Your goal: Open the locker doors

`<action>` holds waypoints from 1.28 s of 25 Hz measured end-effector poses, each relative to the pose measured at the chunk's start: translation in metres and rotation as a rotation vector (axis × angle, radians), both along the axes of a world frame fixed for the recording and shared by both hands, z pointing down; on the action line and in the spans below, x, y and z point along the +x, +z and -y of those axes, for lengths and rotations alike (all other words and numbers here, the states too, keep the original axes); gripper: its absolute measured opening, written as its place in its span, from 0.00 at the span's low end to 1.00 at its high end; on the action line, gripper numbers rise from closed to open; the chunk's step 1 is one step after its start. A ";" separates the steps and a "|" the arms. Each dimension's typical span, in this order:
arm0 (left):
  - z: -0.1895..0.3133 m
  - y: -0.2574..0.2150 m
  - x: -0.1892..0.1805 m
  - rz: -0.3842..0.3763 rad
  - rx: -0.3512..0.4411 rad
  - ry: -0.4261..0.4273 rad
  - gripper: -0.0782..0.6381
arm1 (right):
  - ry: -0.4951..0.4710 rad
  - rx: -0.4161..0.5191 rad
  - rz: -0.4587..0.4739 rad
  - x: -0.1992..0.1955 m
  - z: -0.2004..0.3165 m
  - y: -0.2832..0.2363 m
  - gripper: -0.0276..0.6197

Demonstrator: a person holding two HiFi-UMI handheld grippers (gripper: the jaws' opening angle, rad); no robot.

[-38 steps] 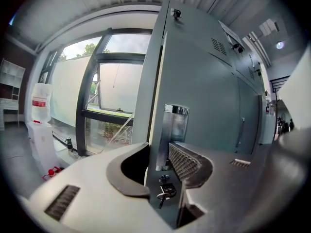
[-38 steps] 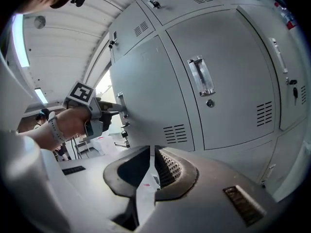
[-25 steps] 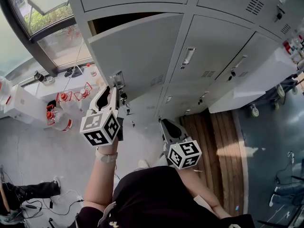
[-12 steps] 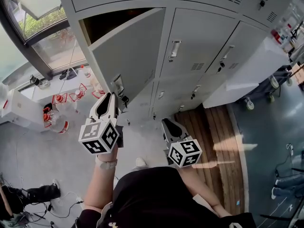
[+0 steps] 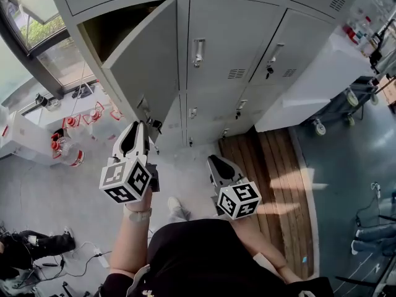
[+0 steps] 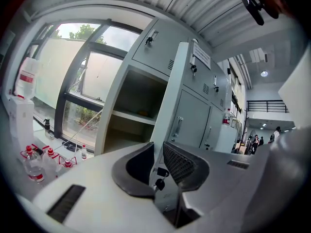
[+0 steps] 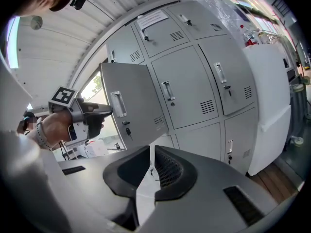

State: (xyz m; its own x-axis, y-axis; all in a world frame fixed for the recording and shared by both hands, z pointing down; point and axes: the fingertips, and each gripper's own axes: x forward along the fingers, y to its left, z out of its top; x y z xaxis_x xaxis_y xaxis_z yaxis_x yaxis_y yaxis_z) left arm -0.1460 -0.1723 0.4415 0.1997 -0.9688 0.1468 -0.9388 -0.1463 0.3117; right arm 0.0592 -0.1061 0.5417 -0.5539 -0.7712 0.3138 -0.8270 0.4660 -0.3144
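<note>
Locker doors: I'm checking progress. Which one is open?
The left-column door beside the window, swung outward with its dark compartment showing; the other doors sit flush and closed.

A grey metal locker door (image 5: 148, 67) is standing swung wide open at the left edge of the bank (image 5: 183, 54), a key (image 7: 128, 130) hanging below its handle, baring a shelf (image 6: 133, 116); the neighbouring doors (image 5: 216, 39) are sitting shut.

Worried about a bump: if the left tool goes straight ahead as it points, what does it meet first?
Probably the open locker door, at its edge by the key hanging in its lock; it looks close, though depth is unclear.
</note>
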 end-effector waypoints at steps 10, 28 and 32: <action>-0.016 0.000 0.084 -0.047 0.022 0.066 0.20 | 0.107 -0.013 -0.014 0.092 -0.029 0.006 0.13; 0.007 0.003 0.194 -0.034 0.012 0.293 0.15 | 0.308 0.010 -0.014 0.174 -0.050 -0.001 0.13; 0.012 0.003 0.205 -0.029 0.009 0.328 0.15 | 0.348 0.011 -0.015 0.183 -0.052 -0.003 0.13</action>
State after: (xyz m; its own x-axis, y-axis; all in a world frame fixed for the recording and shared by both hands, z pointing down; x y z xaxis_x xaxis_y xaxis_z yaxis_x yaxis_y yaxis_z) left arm 0.0589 -0.1846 0.4444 0.5057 -0.8531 0.1283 -0.8317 -0.4425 0.3355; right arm 0.2426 -0.0545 0.5389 -0.2526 -0.9164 0.3104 -0.9415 0.1588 -0.2971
